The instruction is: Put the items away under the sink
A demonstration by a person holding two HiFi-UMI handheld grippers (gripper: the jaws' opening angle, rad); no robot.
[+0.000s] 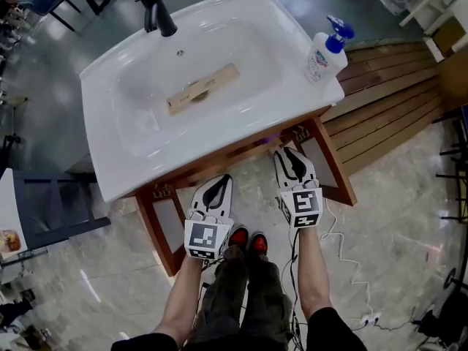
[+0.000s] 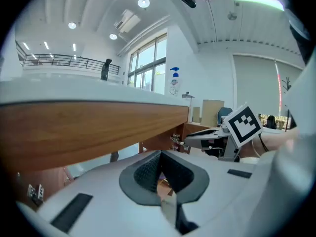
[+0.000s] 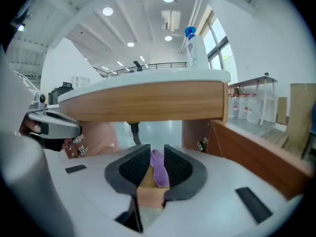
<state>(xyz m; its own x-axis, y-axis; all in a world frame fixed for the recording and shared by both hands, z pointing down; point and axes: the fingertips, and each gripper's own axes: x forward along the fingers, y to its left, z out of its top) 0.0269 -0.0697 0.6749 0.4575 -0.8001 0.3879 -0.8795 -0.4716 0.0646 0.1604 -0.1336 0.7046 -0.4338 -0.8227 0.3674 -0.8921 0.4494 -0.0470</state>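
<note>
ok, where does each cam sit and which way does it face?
Head view: on the head, steeply down at sink; forearms, shoes, left tool, right tool show.
Left gripper view: on left tool, facing sink's wood front; right tool shows.
Right gripper view: on right tool, same front; left tool shows.
Shared: bottle, all three.

Wooden rail (image 3: 143, 100) under the sink (image 1: 256, 42) blocks overhead; gap below, between open cabinet doors (image 1: 333, 159), is passable.
</note>
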